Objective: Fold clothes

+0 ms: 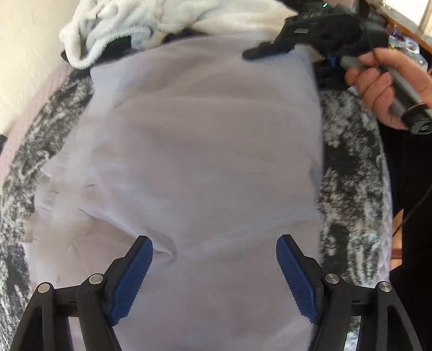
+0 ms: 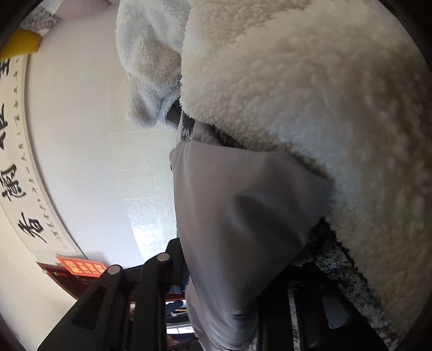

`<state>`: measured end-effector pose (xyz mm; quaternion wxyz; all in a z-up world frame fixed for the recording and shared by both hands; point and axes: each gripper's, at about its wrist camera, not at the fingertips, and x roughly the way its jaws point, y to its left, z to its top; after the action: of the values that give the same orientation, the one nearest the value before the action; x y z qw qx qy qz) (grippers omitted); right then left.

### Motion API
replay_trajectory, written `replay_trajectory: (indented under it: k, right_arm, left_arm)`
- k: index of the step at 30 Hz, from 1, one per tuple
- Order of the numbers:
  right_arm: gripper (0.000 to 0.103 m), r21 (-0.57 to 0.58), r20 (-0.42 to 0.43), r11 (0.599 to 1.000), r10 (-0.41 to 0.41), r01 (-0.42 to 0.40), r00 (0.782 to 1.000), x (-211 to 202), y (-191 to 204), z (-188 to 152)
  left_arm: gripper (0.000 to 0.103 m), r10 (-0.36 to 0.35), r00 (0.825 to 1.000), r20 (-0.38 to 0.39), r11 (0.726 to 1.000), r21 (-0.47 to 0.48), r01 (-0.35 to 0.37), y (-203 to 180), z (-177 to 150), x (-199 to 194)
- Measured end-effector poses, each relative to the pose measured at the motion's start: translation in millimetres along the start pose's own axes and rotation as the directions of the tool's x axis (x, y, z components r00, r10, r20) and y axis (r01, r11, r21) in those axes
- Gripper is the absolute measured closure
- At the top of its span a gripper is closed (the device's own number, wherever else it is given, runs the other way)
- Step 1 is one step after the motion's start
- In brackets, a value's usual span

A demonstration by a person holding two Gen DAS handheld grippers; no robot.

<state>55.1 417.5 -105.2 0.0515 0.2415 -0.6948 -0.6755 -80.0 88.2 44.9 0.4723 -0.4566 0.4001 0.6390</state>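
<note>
A pale lilac garment (image 1: 194, 140) lies spread flat on a black-and-white mottled blanket (image 1: 348, 172). My left gripper (image 1: 214, 251) hovers over its near part, open, blue pads wide apart with nothing between them. My right gripper (image 1: 272, 50) is at the garment's far right corner, held by a hand (image 1: 383, 81). In the right wrist view the lilac cloth (image 2: 237, 216) drapes over and between the right gripper's fingers (image 2: 224, 291), which are shut on it; the pads are hidden by the cloth.
A fluffy white fleece pile (image 1: 129, 24) lies at the far end of the blanket, close against the right gripper in its own view (image 2: 310, 108). A cream wall (image 1: 24, 54) borders the left side. A calligraphy scroll (image 2: 19, 172) hangs on the wall.
</note>
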Motion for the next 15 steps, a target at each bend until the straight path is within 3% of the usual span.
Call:
replay_trajectory:
  k: [1,2,4,6,8,9,11,13,15]
  right_arm:
    - [0.079,-0.008,0.004,1.0,-0.009,0.009,1.0,-1,0,-1]
    - [0.08,-0.02,0.009,1.0,-0.018,0.018,1.0,-2,1,-2]
    - [0.085,-0.064,0.024,0.997,-0.041,0.042,0.999,-6,6,-7]
    - [0.088,-0.115,0.042,0.991,-0.064,0.069,0.997,-10,14,-12]
    - [0.09,-0.285,0.082,0.952,-0.091,0.111,0.992,-17,50,-30]
    - [0.09,-0.426,0.093,0.897,-0.087,0.118,0.992,-14,80,-57]
    - [0.09,-0.675,0.113,0.726,-0.073,0.131,0.991,-9,140,-111]
    - [0.09,-0.861,0.123,0.491,-0.055,0.134,0.991,-3,198,-167]
    - [0.09,-0.965,0.08,0.246,-0.057,0.091,0.995,11,228,-247]
  left_arm:
    - [0.02,-0.005,0.998,-0.056,1.0,0.006,0.006,-2,0,25]
    - [0.016,-0.006,0.999,-0.054,1.0,0.005,0.006,-2,-1,44]
    - [0.019,-0.062,0.998,-0.028,0.996,-0.067,0.06,12,-1,38]
    - [0.028,-0.029,0.999,0.028,0.991,-0.127,0.032,19,-8,10]
    - [0.028,0.016,0.988,0.152,0.979,-0.205,0.016,23,-32,-43]
    - [0.028,0.038,0.973,0.226,0.965,-0.261,0.023,25,-49,-73]
    - [0.024,0.097,0.917,0.387,0.914,-0.4,0.072,25,-104,-140]
    - [0.016,0.172,0.859,0.482,0.873,-0.478,0.093,10,-156,-188]
    - [0.014,0.291,0.814,0.502,0.822,-0.567,0.056,-13,-212,-225]
